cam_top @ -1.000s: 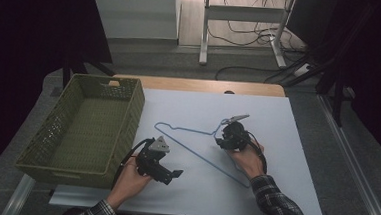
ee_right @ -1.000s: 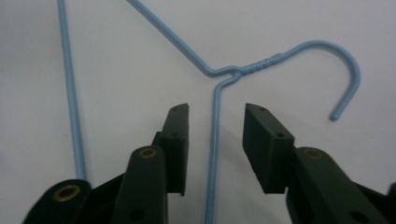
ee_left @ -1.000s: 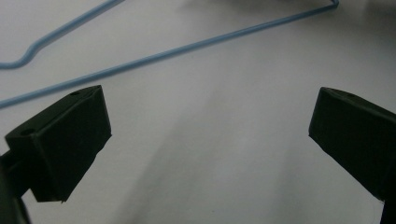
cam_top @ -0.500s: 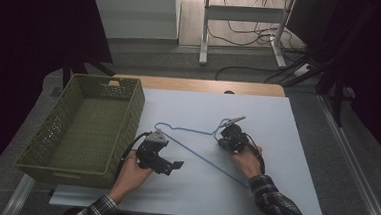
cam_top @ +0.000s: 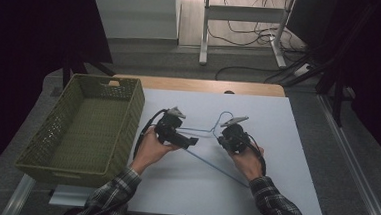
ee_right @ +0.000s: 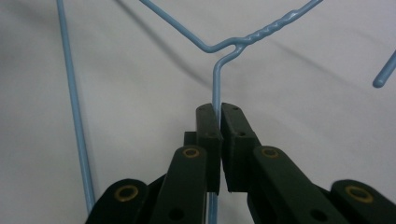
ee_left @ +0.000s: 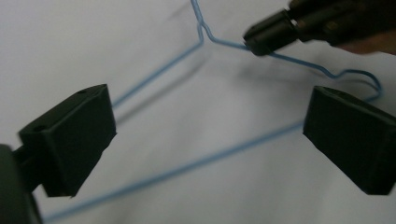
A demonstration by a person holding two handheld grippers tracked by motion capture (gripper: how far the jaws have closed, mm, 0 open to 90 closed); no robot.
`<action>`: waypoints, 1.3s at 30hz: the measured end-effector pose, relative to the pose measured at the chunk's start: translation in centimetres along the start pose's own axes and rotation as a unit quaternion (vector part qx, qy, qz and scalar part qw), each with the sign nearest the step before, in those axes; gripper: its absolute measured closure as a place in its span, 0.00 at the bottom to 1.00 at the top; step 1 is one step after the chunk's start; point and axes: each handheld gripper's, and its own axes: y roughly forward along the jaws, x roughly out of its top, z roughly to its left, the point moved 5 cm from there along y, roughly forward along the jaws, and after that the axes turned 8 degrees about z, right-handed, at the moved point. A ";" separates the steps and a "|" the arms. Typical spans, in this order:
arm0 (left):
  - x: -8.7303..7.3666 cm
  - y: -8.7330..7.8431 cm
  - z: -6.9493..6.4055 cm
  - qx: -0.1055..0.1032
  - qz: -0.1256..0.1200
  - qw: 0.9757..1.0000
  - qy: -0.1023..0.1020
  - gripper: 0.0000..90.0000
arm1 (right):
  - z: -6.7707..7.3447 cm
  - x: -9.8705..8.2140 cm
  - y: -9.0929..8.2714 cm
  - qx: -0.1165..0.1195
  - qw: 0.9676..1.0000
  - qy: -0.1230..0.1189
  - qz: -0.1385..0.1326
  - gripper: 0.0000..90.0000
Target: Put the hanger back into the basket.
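**Ana:** White sheeting covers the table, and the room behind it is dark, with cables on the floor. Where is the blue wire hanger lying?

**Ben:** Flat on the sheet between the two hands. Its hook curls toward the far edge and its long bottom bar runs diagonally back toward the person's right sleeve.

**Ana:** Who has it?

**Ben:** The right hand-held gripper does. Its jaws are pressed together on the wire just below the twisted neck, on the arm that runs down from it.

**Ana:** And the left hand-held gripper?

**Ben:** Its jaws stand wide apart and have just begun to narrow. In its own view the bottom bar crosses the gap between them, but the pads do not touch it. The bar lies across the line of the jaws, with the neck and the other gripper farther ahead.

**Ana:** So what does the next move turn on?

**Ben:** I judge that the left one is nearer the bar and only needs to come down over it and shut.

**Ana:** Anything in the way?

**Ben:** No. The green woven basket stands empty on the person's left, well apart from the wire.
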 end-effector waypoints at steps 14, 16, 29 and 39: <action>5.6 5.2 0.8 -0.027 -0.002 1.000 0.000 0.65 | 0.9 0.2 -0.8 0.008 1.000 -0.003 -0.015 0.96; 5.9 5.6 0.6 -0.038 -0.002 0.999 -0.003 0.66 | 1.0 0.2 -0.8 0.008 1.000 -0.007 -0.015 0.96; 6.4 6.6 0.3 -0.038 0.023 0.998 -0.037 0.89 | 1.6 0.2 -1.1 0.018 1.000 -0.015 -0.020 0.95; 6.2 5.9 -0.2 -0.035 0.017 0.999 -0.035 0.90 | 0.9 1.4 -0.3 0.070 0.997 0.017 0.002 0.79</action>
